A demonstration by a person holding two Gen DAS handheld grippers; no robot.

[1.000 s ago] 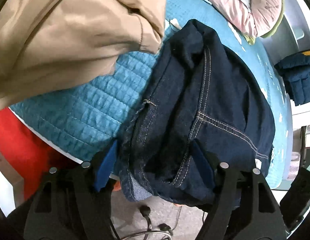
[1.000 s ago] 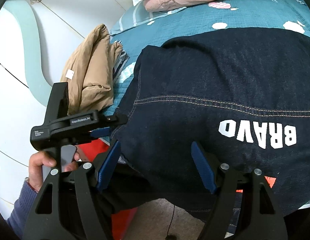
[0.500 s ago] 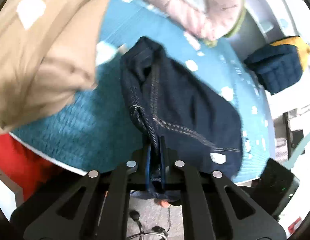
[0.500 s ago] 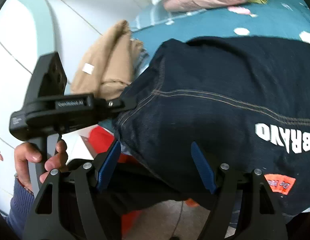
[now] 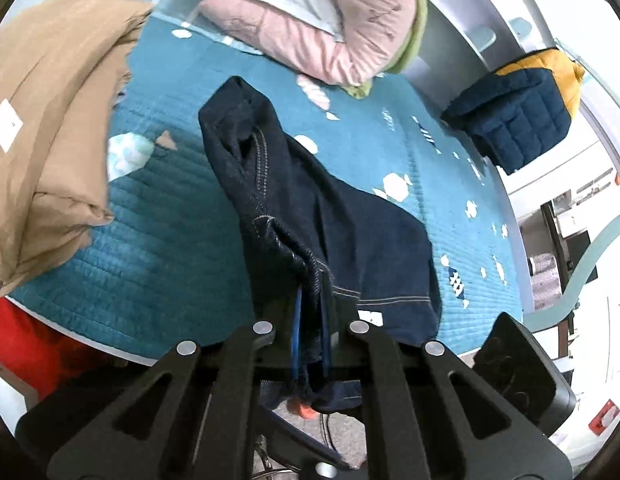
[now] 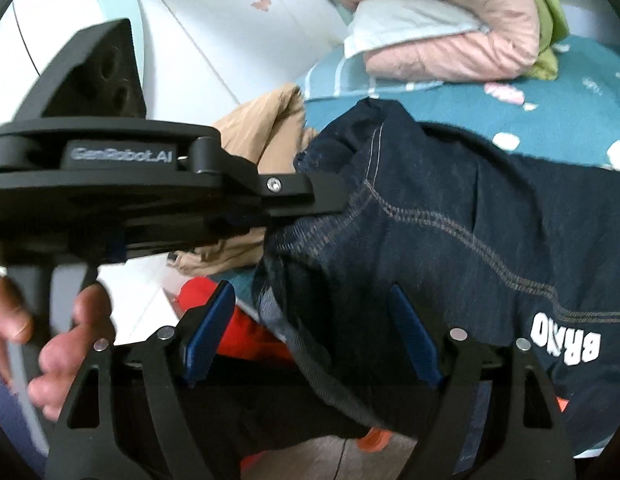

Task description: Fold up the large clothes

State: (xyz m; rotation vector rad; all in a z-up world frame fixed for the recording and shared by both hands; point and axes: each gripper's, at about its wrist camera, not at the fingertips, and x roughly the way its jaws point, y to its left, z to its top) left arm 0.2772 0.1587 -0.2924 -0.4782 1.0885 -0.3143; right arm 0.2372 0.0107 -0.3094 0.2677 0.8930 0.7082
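A second ago my left tongs (image 5: 310, 332) stood open around the jeans (image 5: 310, 200); now they pinch the hem, lifting it off the blue bedspread (image 5: 150, 264). My right tongs (image 6: 310, 344) have just been opening, wide, with denim between them, unpinched. Open bedspread lies beyond the jeans.

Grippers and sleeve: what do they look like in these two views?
Both grippers, left gripper and right gripper, are matte black with cut-out triangular arms, silver rivets and blue-padded fingers. The left one's side reads "GenRobot.AI". The sleeve is blue-purple.
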